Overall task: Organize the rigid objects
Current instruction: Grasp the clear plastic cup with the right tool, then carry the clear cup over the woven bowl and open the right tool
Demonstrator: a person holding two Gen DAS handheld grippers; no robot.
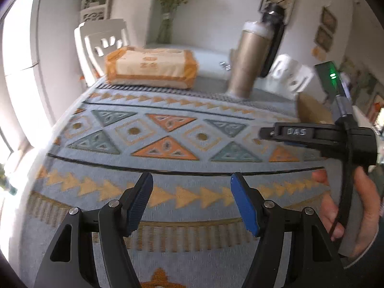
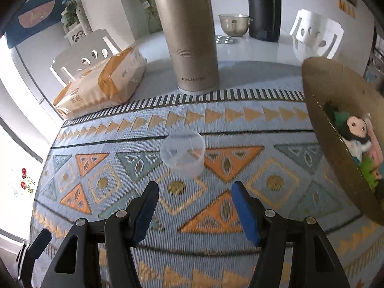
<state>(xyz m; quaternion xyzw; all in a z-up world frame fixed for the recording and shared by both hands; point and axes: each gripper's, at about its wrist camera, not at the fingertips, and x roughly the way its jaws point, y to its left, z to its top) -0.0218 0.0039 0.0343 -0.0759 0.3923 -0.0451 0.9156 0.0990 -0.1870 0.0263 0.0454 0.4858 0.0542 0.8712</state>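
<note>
Right wrist: clear plastic cup (image 2: 182,153) upright, mouth up, beyond right gripper's (image 2: 195,212) spread, empty fingers.

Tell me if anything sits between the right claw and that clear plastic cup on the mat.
Nothing visible does. The right claw is open, with only bare patterned mat between it and the clear plastic cup. The gold thermos stands beyond the cup.
</note>
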